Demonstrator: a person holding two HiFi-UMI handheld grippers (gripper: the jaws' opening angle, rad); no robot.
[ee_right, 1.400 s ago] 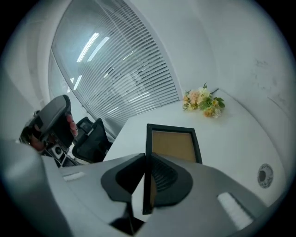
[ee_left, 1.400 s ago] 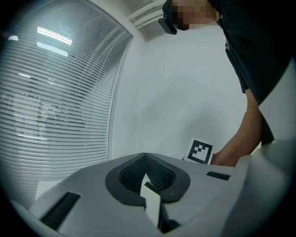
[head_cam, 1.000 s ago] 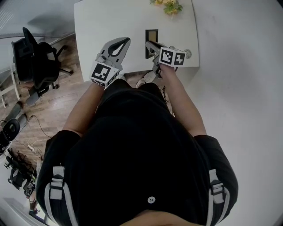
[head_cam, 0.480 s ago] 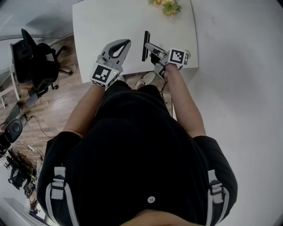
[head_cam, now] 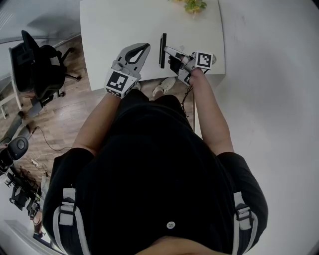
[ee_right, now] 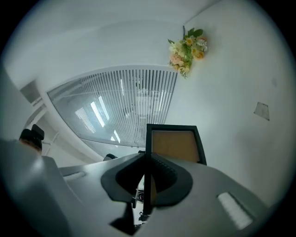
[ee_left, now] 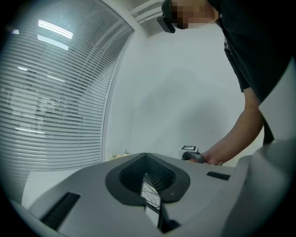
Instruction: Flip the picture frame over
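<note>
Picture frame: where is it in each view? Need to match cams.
Head view: picture frame on edge, upper centre, held by the right gripper.
Left gripper view: not in it.
Right gripper view: centre, clamped between the jaws.
Shared landmark: flower bunch, head view top edge, right gripper view upper right.

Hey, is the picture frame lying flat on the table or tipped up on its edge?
Tipped up on edge: from the head view the picture frame shows only as a thin strip, clamped in the right gripper.

The person wears a black short-sleeved shirt with grey shoulder straps.
</note>
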